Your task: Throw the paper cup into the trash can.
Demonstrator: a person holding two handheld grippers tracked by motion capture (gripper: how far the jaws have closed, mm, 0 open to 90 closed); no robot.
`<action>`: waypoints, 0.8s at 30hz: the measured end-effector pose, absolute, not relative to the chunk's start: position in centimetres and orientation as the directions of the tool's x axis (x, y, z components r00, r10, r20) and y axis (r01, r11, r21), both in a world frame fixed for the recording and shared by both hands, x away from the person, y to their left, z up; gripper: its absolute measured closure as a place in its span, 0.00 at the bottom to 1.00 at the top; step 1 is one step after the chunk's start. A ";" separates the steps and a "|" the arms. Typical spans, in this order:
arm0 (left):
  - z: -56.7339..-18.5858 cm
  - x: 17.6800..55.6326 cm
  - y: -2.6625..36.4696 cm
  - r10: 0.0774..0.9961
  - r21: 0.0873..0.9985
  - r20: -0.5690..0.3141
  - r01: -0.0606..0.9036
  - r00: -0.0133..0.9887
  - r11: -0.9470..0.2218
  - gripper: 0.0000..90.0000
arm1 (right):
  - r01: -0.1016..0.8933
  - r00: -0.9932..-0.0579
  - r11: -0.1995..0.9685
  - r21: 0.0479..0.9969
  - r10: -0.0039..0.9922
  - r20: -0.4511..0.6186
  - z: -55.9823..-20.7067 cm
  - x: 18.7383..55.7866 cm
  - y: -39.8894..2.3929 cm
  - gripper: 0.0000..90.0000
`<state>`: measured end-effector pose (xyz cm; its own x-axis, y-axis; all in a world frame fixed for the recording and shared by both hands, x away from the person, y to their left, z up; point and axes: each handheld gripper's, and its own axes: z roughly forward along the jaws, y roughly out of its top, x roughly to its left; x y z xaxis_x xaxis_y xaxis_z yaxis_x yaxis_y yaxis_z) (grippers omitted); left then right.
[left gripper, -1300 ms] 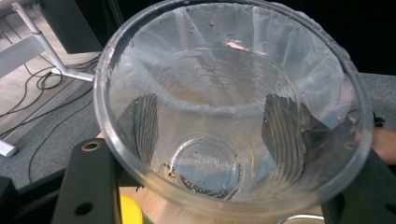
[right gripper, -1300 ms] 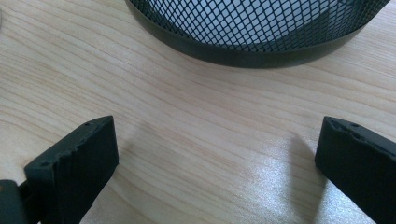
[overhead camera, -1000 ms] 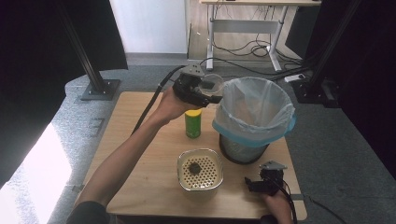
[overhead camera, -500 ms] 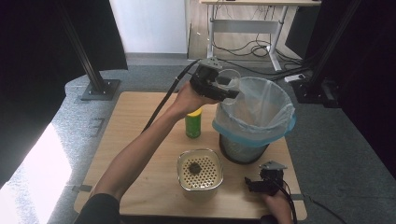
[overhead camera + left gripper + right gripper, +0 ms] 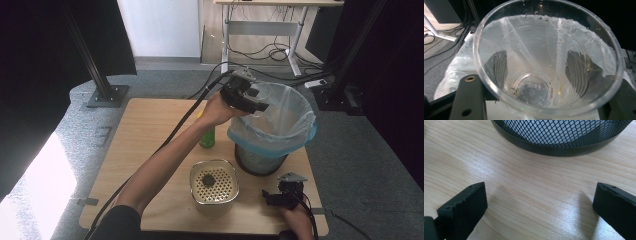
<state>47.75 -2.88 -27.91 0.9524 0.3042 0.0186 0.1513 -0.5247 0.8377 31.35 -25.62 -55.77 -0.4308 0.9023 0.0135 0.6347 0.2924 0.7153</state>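
Your left hand-held gripper (image 5: 260,106) has the cup (image 5: 547,60) between its jaws, held over the mouth of the bin (image 5: 272,127), above the pale blue liner (image 5: 300,131); the jaws have just been easing apart a little, yet the cup sits between them and, as far as the left gripper view shows, the pads still press on its sides. The cup is clear thin plastic, empty but for a few specks and drops, so judge it very light and easily crushed: the ribbed wall will buckle under a hard squeeze and the wet film may make it slip. The safest hold looks to be across the lower, ribbed part of the wall, where it is stiffer, not at the flared rim. Your right hand-held gripper (image 5: 281,197) rests low on the surface (image 5: 150,125) near the bin's mesh base, jaws wide with nothing between them. A strainer tub (image 5: 214,185) and a green bottle (image 5: 207,137) stand near the bin.
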 end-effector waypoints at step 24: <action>-27.6 47.7 -2.1 0.298 0.808 -0.003 0.178 0.955 -0.562 0.09 | 0.635 -0.433 0.294 0.714 0.901 0.013 -55.8 31.4 -25.6 0.00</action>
<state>47.74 -2.10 -27.60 0.9545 0.2980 -0.0035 0.1785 -0.5622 0.8075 31.35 -25.63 -55.76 -0.4329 0.9014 0.0132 0.6349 0.2945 0.7143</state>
